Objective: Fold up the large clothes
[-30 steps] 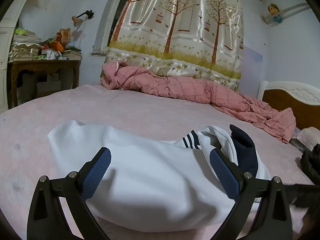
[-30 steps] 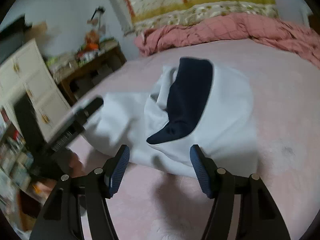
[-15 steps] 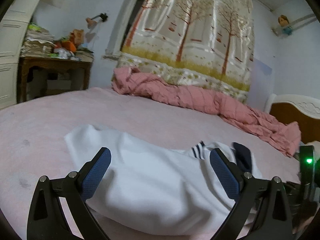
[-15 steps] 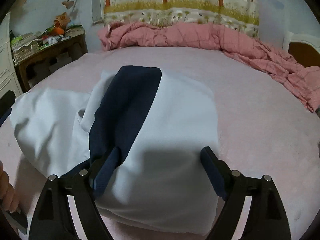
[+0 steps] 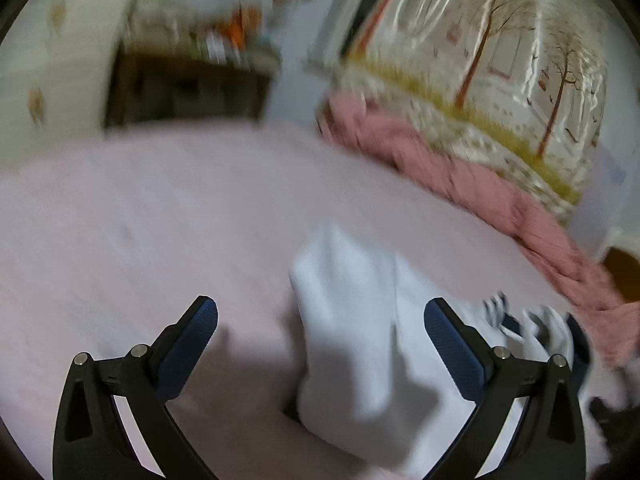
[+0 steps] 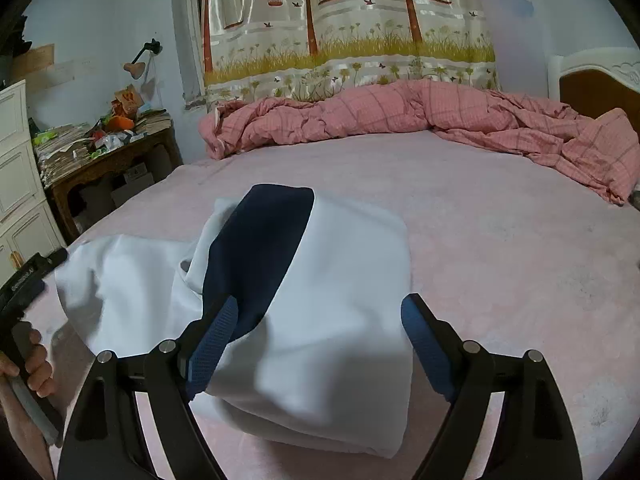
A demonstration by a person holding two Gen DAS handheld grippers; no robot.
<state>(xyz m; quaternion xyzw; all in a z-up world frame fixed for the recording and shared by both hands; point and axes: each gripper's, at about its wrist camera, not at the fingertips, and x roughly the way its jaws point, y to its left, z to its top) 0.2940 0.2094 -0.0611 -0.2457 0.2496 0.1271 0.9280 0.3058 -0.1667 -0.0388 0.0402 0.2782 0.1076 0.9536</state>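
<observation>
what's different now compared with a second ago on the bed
The left gripper has swung left, so the white garment sits toward its right finger. The right gripper moved in over the fold, its jaws just opening wider, gripping nothing. The pink quilt stayed put.

A tree-print curtain (image 6: pixel 348 24) hangs on pale blue walls behind a cluttered wooden desk (image 6: pixel 108 164).

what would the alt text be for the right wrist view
A partly folded white garment with a navy panel lies on a pink bed, between the open fingers of the right gripper. A rumpled pink quilt and a tree-print curtain sit behind; a hand is at the left edge.
</observation>
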